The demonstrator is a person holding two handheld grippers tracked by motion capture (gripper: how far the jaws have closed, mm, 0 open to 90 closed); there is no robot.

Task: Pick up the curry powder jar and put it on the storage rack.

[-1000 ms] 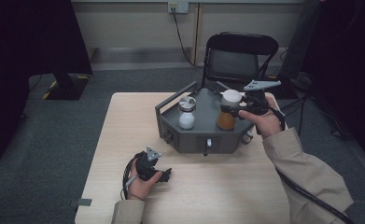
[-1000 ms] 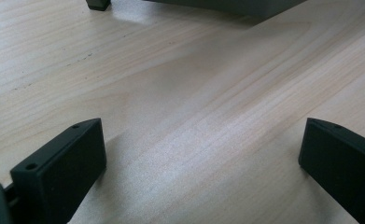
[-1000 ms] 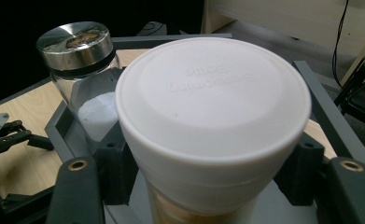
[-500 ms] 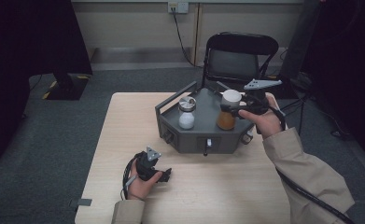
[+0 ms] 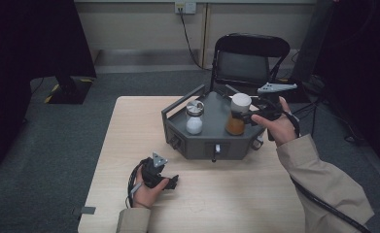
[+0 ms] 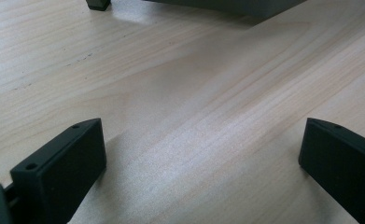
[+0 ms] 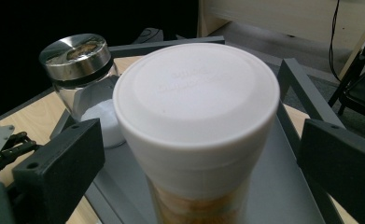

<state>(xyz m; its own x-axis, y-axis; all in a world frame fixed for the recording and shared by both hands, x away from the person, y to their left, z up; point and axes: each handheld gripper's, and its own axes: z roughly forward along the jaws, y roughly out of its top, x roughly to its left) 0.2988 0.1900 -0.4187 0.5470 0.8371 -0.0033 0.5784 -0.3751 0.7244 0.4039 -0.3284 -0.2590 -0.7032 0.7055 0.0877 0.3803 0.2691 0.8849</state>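
A jar with a white lid (image 5: 237, 115) and amber contents stands on the grey tray (image 5: 216, 141). My right gripper (image 5: 248, 116) reaches in from the right at lid height. Its jaws have just been opening, and the jar's lid (image 7: 196, 98) sits between the pads with a small gap on each side. A glass jar with a metal lid (image 5: 194, 118) holds white powder and stands to the left on the same tray. My left gripper (image 5: 174, 180) rests on the wooden table (image 5: 129, 126) in front of the tray. In the left gripper view it (image 6: 203, 154) stands open over bare wood.
The tray has raised rails (image 7: 292, 74) and a knob on its front face. A black chair (image 5: 250, 58) stands behind the table, cables trail at the right. The table's front half is bare wood. A dark stand (image 5: 66, 87) is on the carpet at left.
The right gripper's jaws have spread away from the white-lidded jar, which stays standing on the tray. Neither hand has shifted.
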